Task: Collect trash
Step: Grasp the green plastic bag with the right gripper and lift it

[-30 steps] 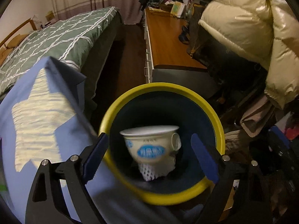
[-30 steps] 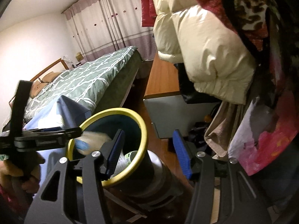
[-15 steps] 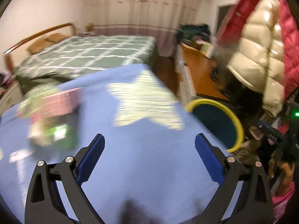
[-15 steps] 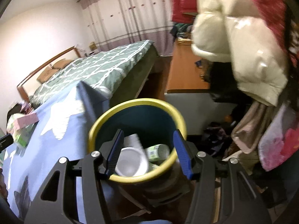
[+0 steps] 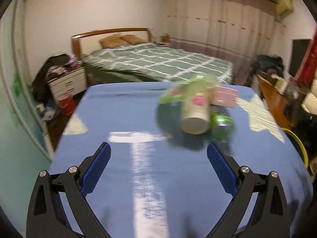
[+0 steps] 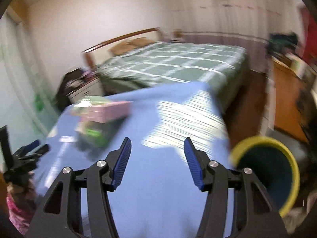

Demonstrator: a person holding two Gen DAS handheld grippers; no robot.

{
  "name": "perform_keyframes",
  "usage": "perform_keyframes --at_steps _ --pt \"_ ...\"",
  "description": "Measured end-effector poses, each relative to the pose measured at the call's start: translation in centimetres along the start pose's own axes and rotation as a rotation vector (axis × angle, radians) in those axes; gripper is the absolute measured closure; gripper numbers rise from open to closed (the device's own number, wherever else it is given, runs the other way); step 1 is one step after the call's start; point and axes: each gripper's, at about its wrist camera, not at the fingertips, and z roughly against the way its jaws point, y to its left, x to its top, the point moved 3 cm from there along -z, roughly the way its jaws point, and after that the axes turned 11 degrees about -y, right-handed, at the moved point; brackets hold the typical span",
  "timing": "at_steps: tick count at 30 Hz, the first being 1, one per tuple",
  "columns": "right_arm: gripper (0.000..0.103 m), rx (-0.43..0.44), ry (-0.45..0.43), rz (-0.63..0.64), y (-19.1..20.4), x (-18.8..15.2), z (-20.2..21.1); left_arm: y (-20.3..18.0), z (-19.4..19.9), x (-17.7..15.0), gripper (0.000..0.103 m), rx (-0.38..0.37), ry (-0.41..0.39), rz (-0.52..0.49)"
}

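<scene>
Two views: from the left wrist, the left gripper [image 5: 158,164], its jaws just widened and holding nothing, faces trash [image 5: 198,107] on the blue cloth [image 5: 118,111]. From the right wrist, the right gripper [image 6: 157,162] gapes empty; the yellow-rimmed bin [image 6: 265,154] sits right

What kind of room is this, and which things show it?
Most likely a home bedroom: a bed with a green checked cover and pillows, a nightstand beside it, and long curtains along the far wall.
</scene>
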Motion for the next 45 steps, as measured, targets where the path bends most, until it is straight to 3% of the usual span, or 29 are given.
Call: perform_keyframes --at_steps 1,4,8,11,15,21,24,27,30,35,36,38,40,41,42,45 --pt "0.050 0.040 0.006 0.035 1.9 0.7 -1.2 1.1 0.0 0.1 0.007 0.052 0.000 0.014" --pt "0.050 0.102 0.006 0.130 6.4 2.0 -4.0 3.3 0.4 0.3 0.007 0.102 -0.010 0.076" --pt "0.047 0.167 0.015 0.255 11.9 3.2 -8.7 5.8 1.0 0.5 0.007 0.111 -0.020 0.187" --pt "0.046 0.187 0.036 0.304 14.5 3.4 -11.4 5.7 1.1 0.5 0.007 0.097 -0.019 0.212" --pt "0.036 0.193 0.053 0.362 16.6 3.5 -14.5 4.1 0.8 0.3 0.007 0.074 0.004 0.192" --pt "0.036 0.186 0.124 0.323 17.7 3.4 -18.9 3.1 0.5 0.1 0.007 0.063 0.010 0.162" --pt "0.055 0.208 0.134 0.300 17.1 2.9 -19.4 3.1 0.5 0.1 0.007 0.061 0.012 0.169" --pt "0.096 0.230 0.137 0.284 17.1 2.8 -19.4 2.9 0.3 0.0 0.007 0.062 0.021 0.162" --pt "0.103 0.260 0.143 0.275 17.1 2.7 -19.1 2.6 0.2 -0.1 0.007 0.063 0.026 0.153" --pt "0.103 0.311 0.164 0.345 18.4 2.4 -17.7 2.2 0.2 -0.2 0.007 0.066 0.028 0.147" --pt "0.102 0.306 0.147 0.366 18.7 2.5 -17.2 2.3 0.1 -0.2 0.007 0.064 0.028 0.150" --pt "0.089 0.292 0.108 0.404 19.0 2.7 -16.0 2.3 0.2 -0.2 0.007 0.061 0.026 0.153" --pt "0.050 0.279 0.075 0.449 19.5 2.6 -15.2 2.4 0.4 -0.1 0.007 0.060 0.021 0.157" --pt "0.042 0.273 0.050 0.475 19.9 2.6 -15.0 2.4 0.5 -0.1 0.007 0.057 0.018 0.161" --pt "0.036 0.268 0.037 0.497 20.3 2.5 -14.9 2.5 0.5 0.0 0.007 0.058 0.016 0.163" --pt "0.031 0.249 0.045 0.470 20.9 2.9 -15.9 2.9 0.7 0.1 0.007 0.060 0.009 0.183"
